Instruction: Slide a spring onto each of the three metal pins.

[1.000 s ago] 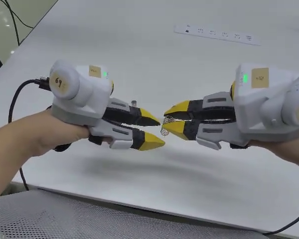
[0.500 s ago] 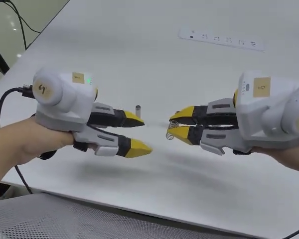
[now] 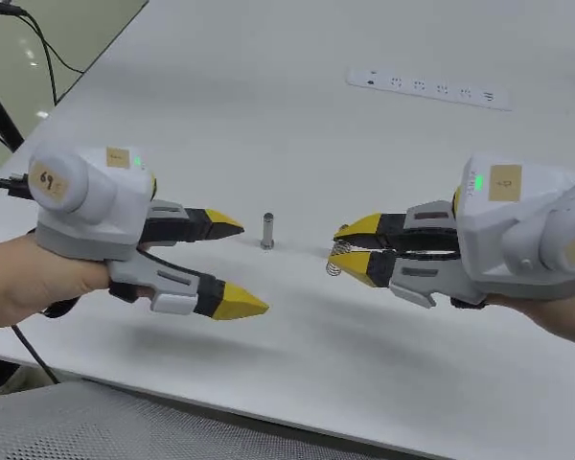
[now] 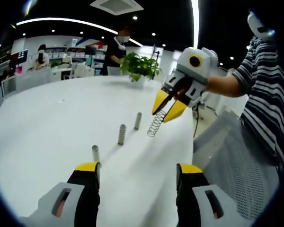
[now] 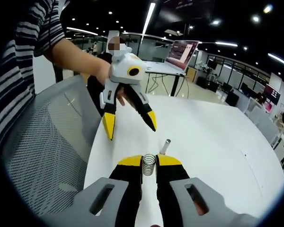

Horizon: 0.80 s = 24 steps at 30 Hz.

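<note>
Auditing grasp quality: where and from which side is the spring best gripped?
The spring by its top coils, from the side, as the right hand-held gripper does: it hangs below, its open lower end free for an upright pin.

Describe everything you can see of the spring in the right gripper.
The spring is a slim, open-wound coil of bare silvery wire. The right gripper pinches it near one end between its yellow tips. The rest hangs slanting below the jaws, its end free, apparently clear of the table and apart from the pins.

Three pins [image 4: 121, 134], one gripped spring [image 4: 155, 124].
</note>
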Motion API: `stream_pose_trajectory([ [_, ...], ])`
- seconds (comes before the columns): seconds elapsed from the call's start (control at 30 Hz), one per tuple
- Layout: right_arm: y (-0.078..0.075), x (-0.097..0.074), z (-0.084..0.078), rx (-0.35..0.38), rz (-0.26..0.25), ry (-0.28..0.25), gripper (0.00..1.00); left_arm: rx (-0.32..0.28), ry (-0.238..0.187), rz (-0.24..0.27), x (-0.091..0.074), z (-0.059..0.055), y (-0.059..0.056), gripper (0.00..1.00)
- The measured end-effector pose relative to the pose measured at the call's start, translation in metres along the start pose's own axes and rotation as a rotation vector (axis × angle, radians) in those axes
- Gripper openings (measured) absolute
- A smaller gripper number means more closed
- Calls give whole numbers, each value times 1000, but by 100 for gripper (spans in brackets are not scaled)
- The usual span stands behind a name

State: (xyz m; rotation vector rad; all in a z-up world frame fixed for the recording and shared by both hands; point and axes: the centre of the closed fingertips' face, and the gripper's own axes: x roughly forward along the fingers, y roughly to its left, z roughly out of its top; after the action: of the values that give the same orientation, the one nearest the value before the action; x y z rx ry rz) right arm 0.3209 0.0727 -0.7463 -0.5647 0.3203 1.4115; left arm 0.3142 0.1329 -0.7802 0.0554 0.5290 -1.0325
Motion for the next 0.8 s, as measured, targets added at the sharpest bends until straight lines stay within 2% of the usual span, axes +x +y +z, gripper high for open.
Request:
stream_pose_trajectory([
  [0.47, -5, 6, -1, -2, -12, 12, 7, -24, -28, 101, -19, -4, 22, 98],
  [0.8, -9, 23, 7, 6, -7, 2, 7, -34, -47, 120, -28, -4, 23, 98],
])
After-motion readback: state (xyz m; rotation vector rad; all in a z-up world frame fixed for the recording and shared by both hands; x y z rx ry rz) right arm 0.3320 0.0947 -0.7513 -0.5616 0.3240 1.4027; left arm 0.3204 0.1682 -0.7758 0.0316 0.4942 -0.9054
